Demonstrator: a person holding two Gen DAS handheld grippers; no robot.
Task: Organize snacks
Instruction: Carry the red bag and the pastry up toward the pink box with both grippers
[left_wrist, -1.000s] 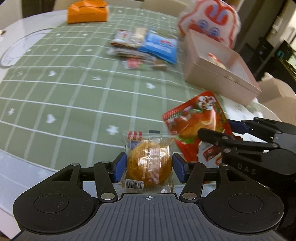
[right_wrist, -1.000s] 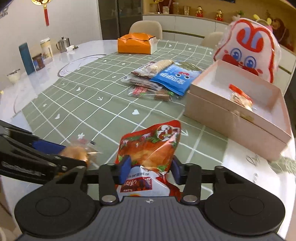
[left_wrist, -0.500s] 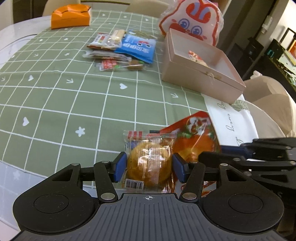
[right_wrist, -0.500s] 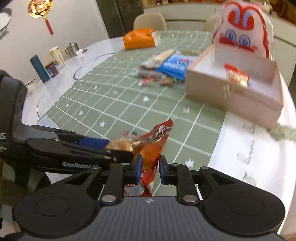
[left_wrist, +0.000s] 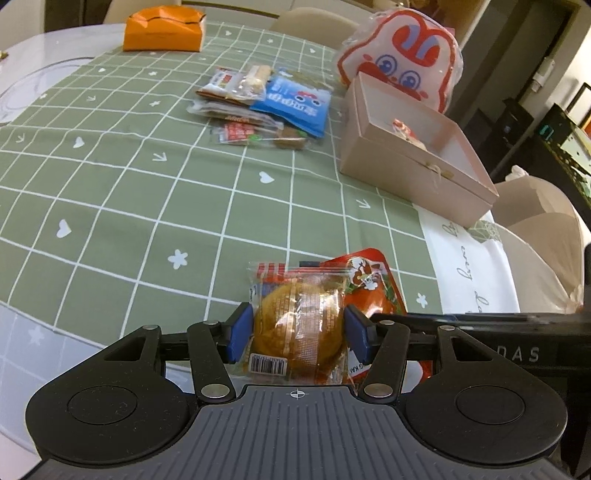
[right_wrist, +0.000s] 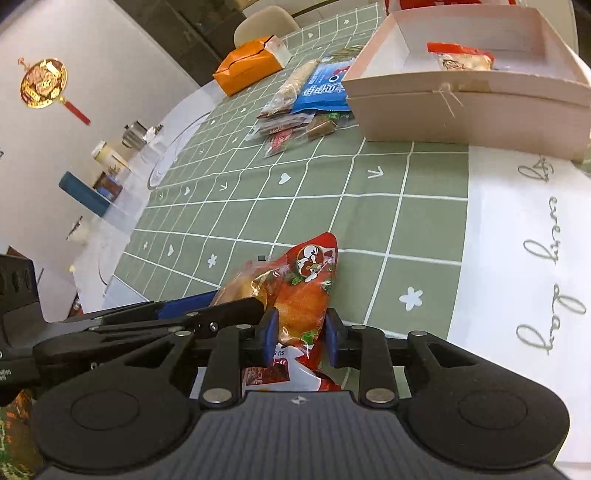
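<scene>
Snacks are in three places: two packets in the tongs near the table edge, a loose pile (left_wrist: 258, 107) mid-table, and one packet (right_wrist: 461, 59) inside the pink box (left_wrist: 417, 177).

Left tongs (left_wrist: 297, 332): both blue pads press on a clear-wrapped bun (left_wrist: 299, 325). The jaws stand about half open, set by the width of the bun. The bun is held just above the green checked cloth (left_wrist: 129, 206).

Right tongs (right_wrist: 299, 334): the jaws grip a red packet (right_wrist: 303, 295), pinching its crumpled middle. The jaws have just been opening slightly, and the gap is narrow. The packet's top end points toward the box.

The red packet sits just beside the bun, on its right, partly overlapped by it in the left wrist view. The two tongs are close together, with the left tongs' fingers crossing in from the left of the right wrist view.

The pile lies beside the box, on its left. An orange tissue pack (left_wrist: 162, 26) stands at the far side of the table (left_wrist: 22, 44).
</scene>
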